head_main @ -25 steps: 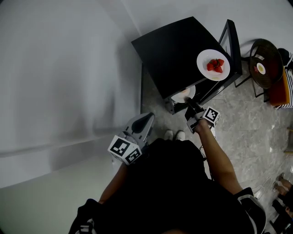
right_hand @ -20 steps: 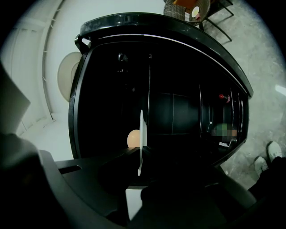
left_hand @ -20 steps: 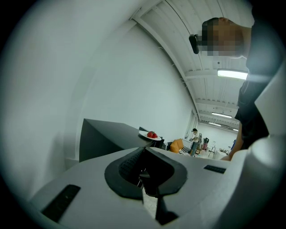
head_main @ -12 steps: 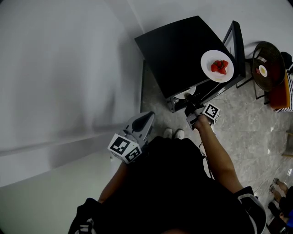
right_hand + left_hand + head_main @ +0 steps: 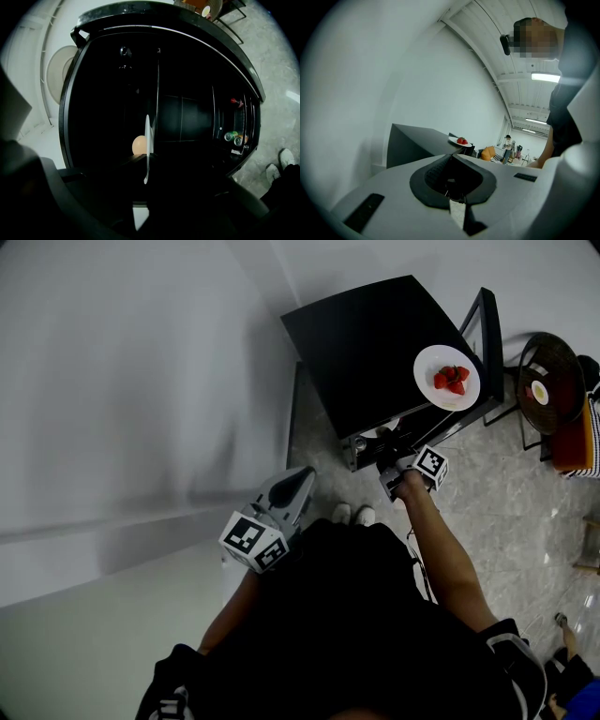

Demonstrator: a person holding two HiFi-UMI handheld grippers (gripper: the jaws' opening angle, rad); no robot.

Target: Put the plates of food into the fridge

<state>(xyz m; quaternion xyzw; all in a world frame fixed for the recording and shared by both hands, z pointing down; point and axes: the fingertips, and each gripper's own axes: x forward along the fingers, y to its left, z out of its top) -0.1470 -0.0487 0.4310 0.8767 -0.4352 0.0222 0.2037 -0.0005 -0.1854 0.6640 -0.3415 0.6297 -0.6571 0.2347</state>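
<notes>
The right gripper point(image 5: 147, 161) has its jaws closed on the near rim of a white plate point(image 5: 147, 131), which that gripper's view shows edge-on as a thin pale line. A round tan piece of food point(image 5: 139, 145) sits on the plate just ahead of the jaws. Plate and jaw tips stand at the mouth of the black fridge point(image 5: 375, 343), whose dark interior fills the view ahead. No shelf can be made out in it.

The step in hand is judged to be placing this plate inside. The next move calls for holding the plate level so the food does not roll, carrying it further in, finding a shelf, setting it down and only then opening the jaws.

The left gripper point(image 5: 451, 157) is held back beside the person's body, well apart from the fridge, its jaws together and holding nothing.

Several cans point(image 5: 233, 137) lie at the edge of the opening, well to one side of the right jaws. A second plate with strawberries point(image 5: 447, 377) rests on the fridge top, above and beyond them; that plate is not yet stored.

The floor point(image 5: 525, 512) is pale polished tile and a plain white wall point(image 5: 122, 381) stands on the left gripper's side.
</notes>
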